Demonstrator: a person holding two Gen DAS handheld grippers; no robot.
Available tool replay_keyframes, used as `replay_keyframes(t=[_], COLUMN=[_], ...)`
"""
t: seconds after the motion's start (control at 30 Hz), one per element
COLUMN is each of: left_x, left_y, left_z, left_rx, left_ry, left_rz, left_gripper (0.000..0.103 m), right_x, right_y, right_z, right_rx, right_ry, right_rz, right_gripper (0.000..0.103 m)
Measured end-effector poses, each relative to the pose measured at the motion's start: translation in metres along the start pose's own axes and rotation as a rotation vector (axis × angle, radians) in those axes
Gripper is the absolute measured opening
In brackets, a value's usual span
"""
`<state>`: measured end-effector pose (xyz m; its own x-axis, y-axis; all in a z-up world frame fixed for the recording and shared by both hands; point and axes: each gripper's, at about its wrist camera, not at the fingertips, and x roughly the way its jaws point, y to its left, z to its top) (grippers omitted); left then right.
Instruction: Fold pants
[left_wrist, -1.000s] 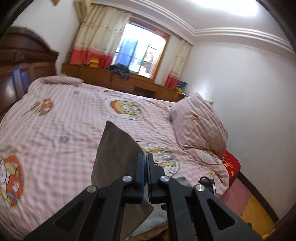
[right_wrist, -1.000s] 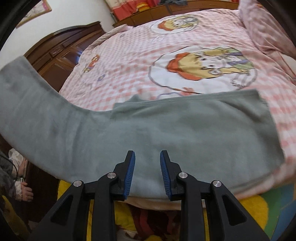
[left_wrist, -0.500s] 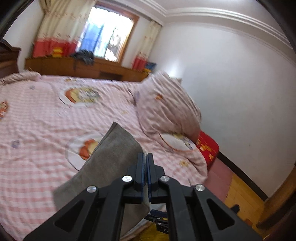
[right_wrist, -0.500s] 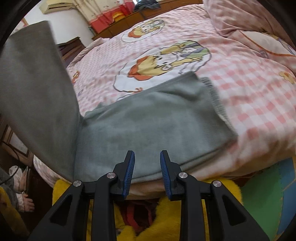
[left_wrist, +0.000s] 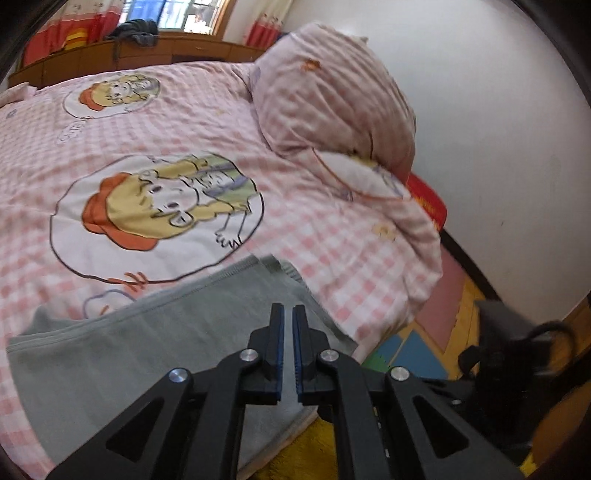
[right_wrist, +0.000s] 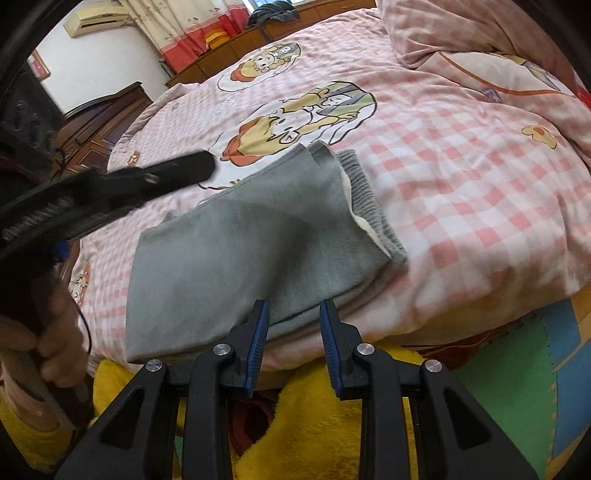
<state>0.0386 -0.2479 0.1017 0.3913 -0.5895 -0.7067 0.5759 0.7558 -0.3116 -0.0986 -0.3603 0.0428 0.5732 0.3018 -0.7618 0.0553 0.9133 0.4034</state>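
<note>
Left gripper (left_wrist: 288, 314) hovers over the folded pants (right_wrist: 240, 254), fingers barely parted, empty; right gripper (right_wrist: 293, 306) gapes lower centre.

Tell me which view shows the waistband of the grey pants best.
The right wrist view: the ribbed waistband lies unobstructed at the right end of the folded pants. The left wrist view shows only a blurred strip of it beyond the left gripper.

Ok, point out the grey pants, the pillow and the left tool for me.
grey pants (right_wrist: 236, 254), right wrist view, middle of the folded top layer.
pillow (left_wrist: 332, 92), left wrist view, its checked front face.
left tool (left_wrist: 287, 314), left wrist view, between its fingertips.
</note>
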Motion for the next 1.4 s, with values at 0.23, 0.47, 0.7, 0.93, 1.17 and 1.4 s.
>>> replay_keyframes(t=[0.23,0.47,0.7,0.93,1.17,1.4], left_x=[-0.006,-0.029,-0.043,-0.031,-0.038,-0.054], left_y=[0.008,0.063,0.118,0.167,0.18,0.158], left_z=[-0.005,-0.028,-0.046,-0.071,-0.074,-0.068], left_rx=[-0.018,-0.144,-0.261,-0.363,-0.409,-0.335], left_ry=[0.003,0.006,-0.022,0.018,-0.012,-0.012], left_rz=[0.075,0.23,0.319,0.331,0.261,0.306], left_gripper=[0.037,0.038,0.038,0.037,0.037,0.047], right_x=[-0.001,0.011,0.042,0.086,0.088,0.06], right_y=[-0.003,0.018,0.036,0.018,0.021,0.037], right_z=[0.004,0.027,0.061,0.077,0.076,0.073], right_rx=[0.009,-0.068,-0.152,-0.124,-0.15,-0.183], right_ry=[-0.014,-0.016,-0.01,0.047,0.03,0.015], right_rz=[0.001,-0.011,-0.042,-0.057,-0.078,-0.146], right_gripper=[0.029,0.029,0.029,0.029,0.029,0.031])
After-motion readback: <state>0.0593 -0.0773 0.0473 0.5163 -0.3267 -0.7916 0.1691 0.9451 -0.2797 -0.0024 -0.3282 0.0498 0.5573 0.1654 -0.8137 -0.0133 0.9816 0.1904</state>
